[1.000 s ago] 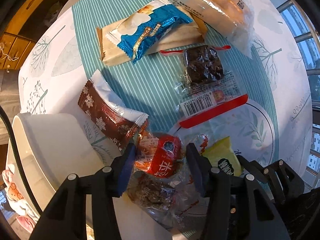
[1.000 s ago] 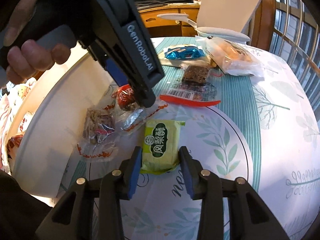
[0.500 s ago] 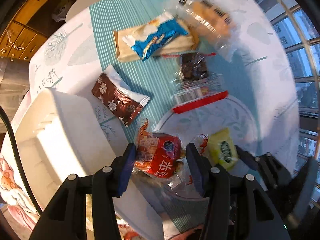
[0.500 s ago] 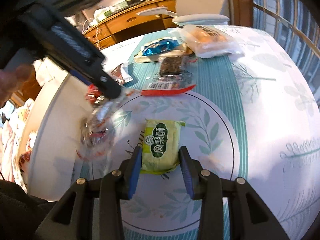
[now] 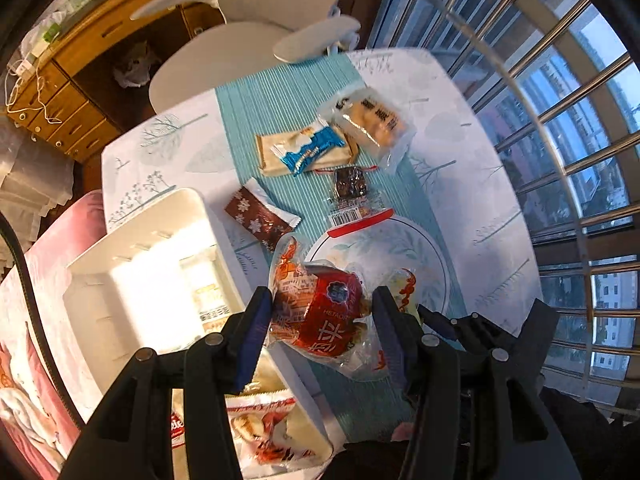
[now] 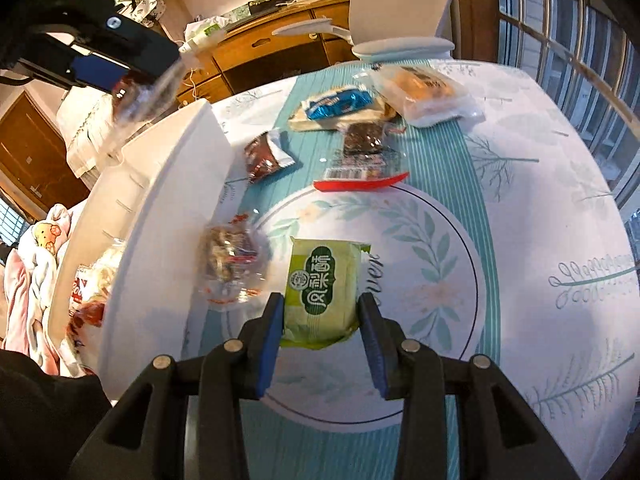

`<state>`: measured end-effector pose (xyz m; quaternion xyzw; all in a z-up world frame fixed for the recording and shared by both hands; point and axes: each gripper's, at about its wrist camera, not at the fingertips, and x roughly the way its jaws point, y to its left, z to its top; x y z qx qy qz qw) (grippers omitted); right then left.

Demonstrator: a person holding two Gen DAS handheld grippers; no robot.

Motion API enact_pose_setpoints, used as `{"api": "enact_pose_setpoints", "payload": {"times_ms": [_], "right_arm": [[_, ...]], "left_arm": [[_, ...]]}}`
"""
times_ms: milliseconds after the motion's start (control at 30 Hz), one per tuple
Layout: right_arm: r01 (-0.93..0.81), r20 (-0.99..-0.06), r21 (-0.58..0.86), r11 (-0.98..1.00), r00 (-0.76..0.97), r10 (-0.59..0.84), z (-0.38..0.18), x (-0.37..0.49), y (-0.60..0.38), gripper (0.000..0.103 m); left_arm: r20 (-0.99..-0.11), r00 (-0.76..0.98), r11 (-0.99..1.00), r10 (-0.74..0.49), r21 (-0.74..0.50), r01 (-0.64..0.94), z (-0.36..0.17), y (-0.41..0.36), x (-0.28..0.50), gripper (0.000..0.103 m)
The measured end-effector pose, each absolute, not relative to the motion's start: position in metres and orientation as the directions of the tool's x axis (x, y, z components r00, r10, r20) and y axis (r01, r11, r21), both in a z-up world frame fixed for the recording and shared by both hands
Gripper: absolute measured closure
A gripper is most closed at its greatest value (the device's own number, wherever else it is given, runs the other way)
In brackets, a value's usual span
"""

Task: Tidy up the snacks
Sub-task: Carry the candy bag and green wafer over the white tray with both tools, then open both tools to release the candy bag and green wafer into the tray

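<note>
My left gripper (image 5: pixel 320 312) is shut on a red snack packet in clear wrap (image 5: pixel 324 316) and holds it high above the table, beside the white storage box (image 5: pixel 132 280). In the right wrist view that gripper (image 6: pixel 120 68) hangs over the box (image 6: pixel 172 184). My right gripper (image 6: pixel 320 316) is shut on a green snack packet (image 6: pixel 322 284) that lies on the round leaf print of the tablecloth (image 6: pixel 440 264). A clear packet of brown snack (image 6: pixel 230 260) lies just left of it.
Farther back on the teal stripe lie a brown snowflake packet (image 6: pixel 264 156), a dark cake in a red-edged wrapper (image 6: pixel 362 148), a blue-and-cream wafer pack (image 6: pixel 336 106) and a clear bread bag (image 6: pixel 424 92). The box holds several packets (image 5: pixel 264 432). A white chair (image 5: pixel 224 52) stands behind the table.
My left gripper has lifted the red packet well above the table and toward the white box. My right gripper has stayed shut on the green packet at the same spot.
</note>
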<state>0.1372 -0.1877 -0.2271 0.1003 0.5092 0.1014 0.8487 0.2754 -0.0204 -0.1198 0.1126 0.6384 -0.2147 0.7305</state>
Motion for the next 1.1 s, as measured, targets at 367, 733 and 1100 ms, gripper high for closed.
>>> {"api": "enact_pose_setpoints", "payload": {"times_ms": [367, 733, 1100], "right_arm": [[-0.039, -0.801, 0.242, 0.970, 0.556, 0.222, -0.180, 0.125, -0.149, 0.065], [-0.051, -0.753, 0.246, 0.968, 0.618, 0.225, -0.148, 0.113, -0.093, 0.065], [-0.102, -0.724, 0.246, 0.964, 0.642, 0.253, -0.138, 0.103, -0.028, 0.065]], "left_arm": [[-0.972, 0.145, 0.905, -0.186, -0.112, 0.411, -0.089, 0.061, 0.248, 0.053], [-0.942, 0.214, 0.903, -0.259, -0.157, 0.400, -0.076, 0.134, 0.222, 0.053], [-0.927, 0.252, 0.915, -0.276, -0.174, 0.363, -0.090, 0.202, 0.204, 0.052]]}}
